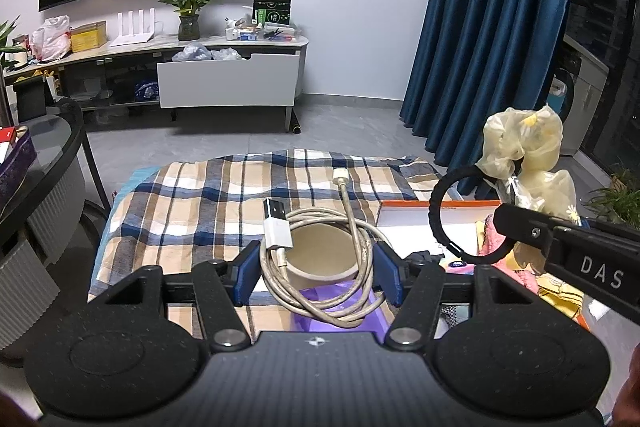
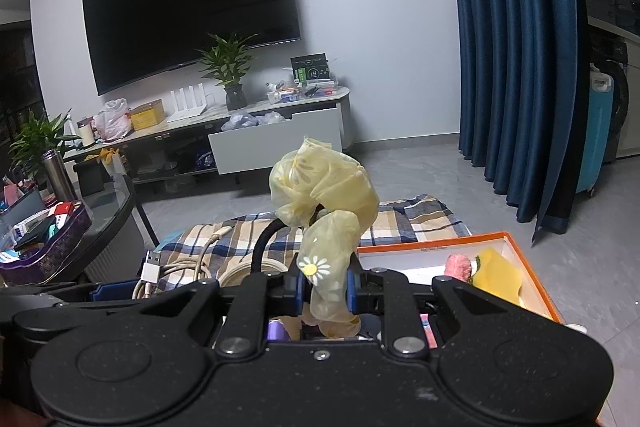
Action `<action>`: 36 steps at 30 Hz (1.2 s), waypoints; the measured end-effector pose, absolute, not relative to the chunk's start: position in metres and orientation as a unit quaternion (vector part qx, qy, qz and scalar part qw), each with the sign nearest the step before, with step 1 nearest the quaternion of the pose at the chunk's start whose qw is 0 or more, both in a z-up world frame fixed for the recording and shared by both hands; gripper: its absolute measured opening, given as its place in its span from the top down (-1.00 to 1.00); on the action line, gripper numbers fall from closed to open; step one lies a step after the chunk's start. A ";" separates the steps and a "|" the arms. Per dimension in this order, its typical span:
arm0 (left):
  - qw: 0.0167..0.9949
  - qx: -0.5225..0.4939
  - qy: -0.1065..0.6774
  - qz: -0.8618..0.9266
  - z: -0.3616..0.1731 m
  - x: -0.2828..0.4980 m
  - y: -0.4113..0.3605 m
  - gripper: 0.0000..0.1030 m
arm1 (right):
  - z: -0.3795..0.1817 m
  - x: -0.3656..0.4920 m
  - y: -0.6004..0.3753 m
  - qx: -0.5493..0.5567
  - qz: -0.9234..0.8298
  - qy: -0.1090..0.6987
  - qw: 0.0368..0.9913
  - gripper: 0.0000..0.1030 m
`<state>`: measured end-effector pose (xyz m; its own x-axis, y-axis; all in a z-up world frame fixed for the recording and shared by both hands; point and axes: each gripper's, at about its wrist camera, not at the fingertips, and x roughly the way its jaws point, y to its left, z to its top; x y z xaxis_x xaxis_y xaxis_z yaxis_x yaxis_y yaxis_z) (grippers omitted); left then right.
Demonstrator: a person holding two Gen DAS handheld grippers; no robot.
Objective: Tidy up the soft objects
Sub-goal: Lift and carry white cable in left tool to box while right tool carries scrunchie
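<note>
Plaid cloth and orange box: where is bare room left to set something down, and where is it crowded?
The plaid cloth lies bare left of and beyond the coiled cable in the left gripper. The orange box shows white floor toward its far rim; its near side is crowded with pink and yellow soft items. The right gripper, with the yellow scrunchie, crowds the middle.

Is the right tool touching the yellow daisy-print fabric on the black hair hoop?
Touching. The right wrist view shows the right tool with both blue pads pressed against the yellow fabric, which is pinched between them.
</note>
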<state>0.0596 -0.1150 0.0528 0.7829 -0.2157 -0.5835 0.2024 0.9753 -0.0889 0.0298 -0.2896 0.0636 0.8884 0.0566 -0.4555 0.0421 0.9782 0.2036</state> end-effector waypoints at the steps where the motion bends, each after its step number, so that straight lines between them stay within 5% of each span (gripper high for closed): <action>1: 0.944 -0.011 0.311 -0.112 0.052 0.060 -0.116 -0.17 | 0.063 0.030 -0.291 0.106 0.002 0.236 0.966 0.53; 36: 0.934 0.004 0.320 -0.158 0.043 0.065 -0.150 -0.17 | 0.058 0.027 -0.312 0.129 -0.045 0.236 0.962 0.51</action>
<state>0.0653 -0.1495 0.0427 0.7456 -0.2925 -0.5987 0.2982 0.9500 -0.0928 0.0270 -0.3122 0.0577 0.8842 -0.0258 -0.4665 0.1475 0.9628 0.2264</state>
